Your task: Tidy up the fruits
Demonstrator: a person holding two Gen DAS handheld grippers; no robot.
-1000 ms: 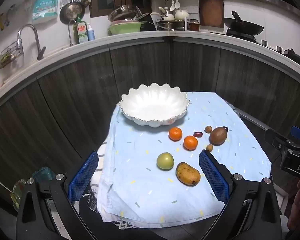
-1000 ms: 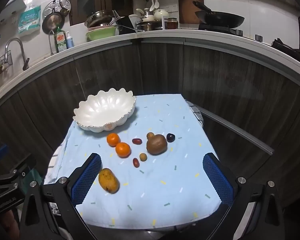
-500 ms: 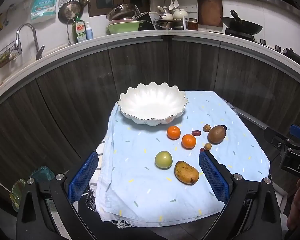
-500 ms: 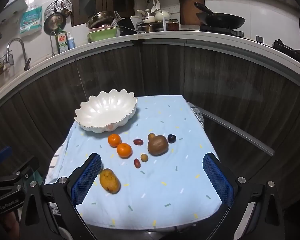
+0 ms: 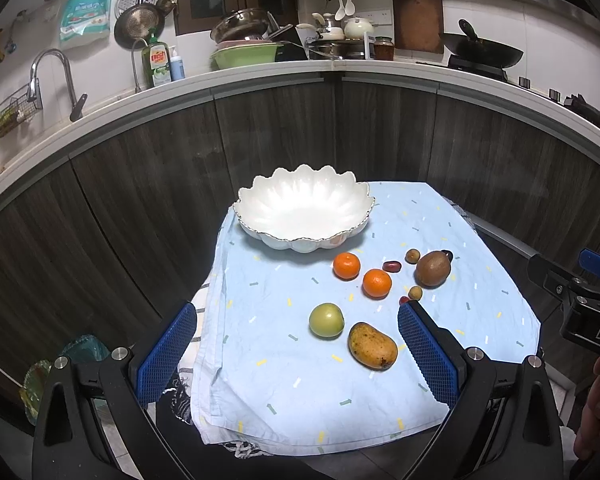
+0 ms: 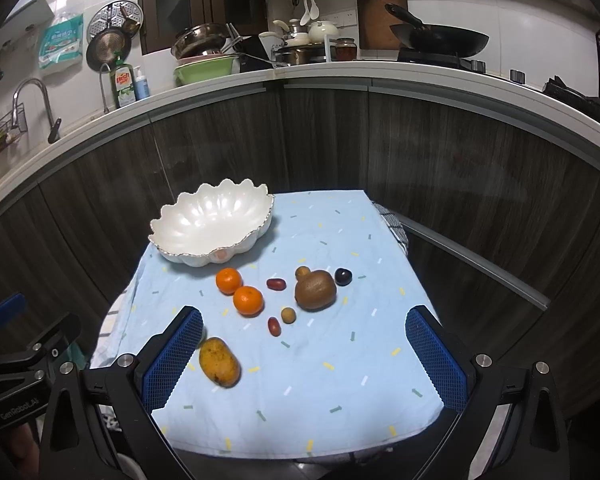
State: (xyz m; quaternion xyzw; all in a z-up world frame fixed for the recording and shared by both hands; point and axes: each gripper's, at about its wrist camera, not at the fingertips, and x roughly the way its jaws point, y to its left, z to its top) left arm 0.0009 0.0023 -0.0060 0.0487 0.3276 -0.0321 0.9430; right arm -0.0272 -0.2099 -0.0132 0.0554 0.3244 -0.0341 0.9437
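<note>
A white scalloped bowl (image 5: 304,216) (image 6: 212,224) stands empty at the back left of a light blue cloth (image 5: 340,400). In front of it lie two oranges (image 5: 346,266) (image 5: 377,283), a green fruit (image 5: 326,319), a mango (image 5: 372,345) (image 6: 219,361), a kiwi (image 5: 433,269) (image 6: 315,290), a dark grape (image 6: 343,276) and several small red and brown fruits (image 6: 276,283). My left gripper (image 5: 297,314) hovers open near the cloth's front left. My right gripper (image 6: 304,316) hovers open above the front edge. Neither one holds or touches anything.
Dark wood cabinet fronts (image 5: 284,140) curve behind the table, under a counter with a tap (image 5: 52,76), a green basin (image 5: 246,56) and a wok (image 5: 484,50). The cloth hangs over the table's edges. A hand (image 5: 598,412) holds the right gripper's body (image 5: 580,300) at the right.
Both views drift only slightly. No fruit has moved, and both grippers stay open and empty.
</note>
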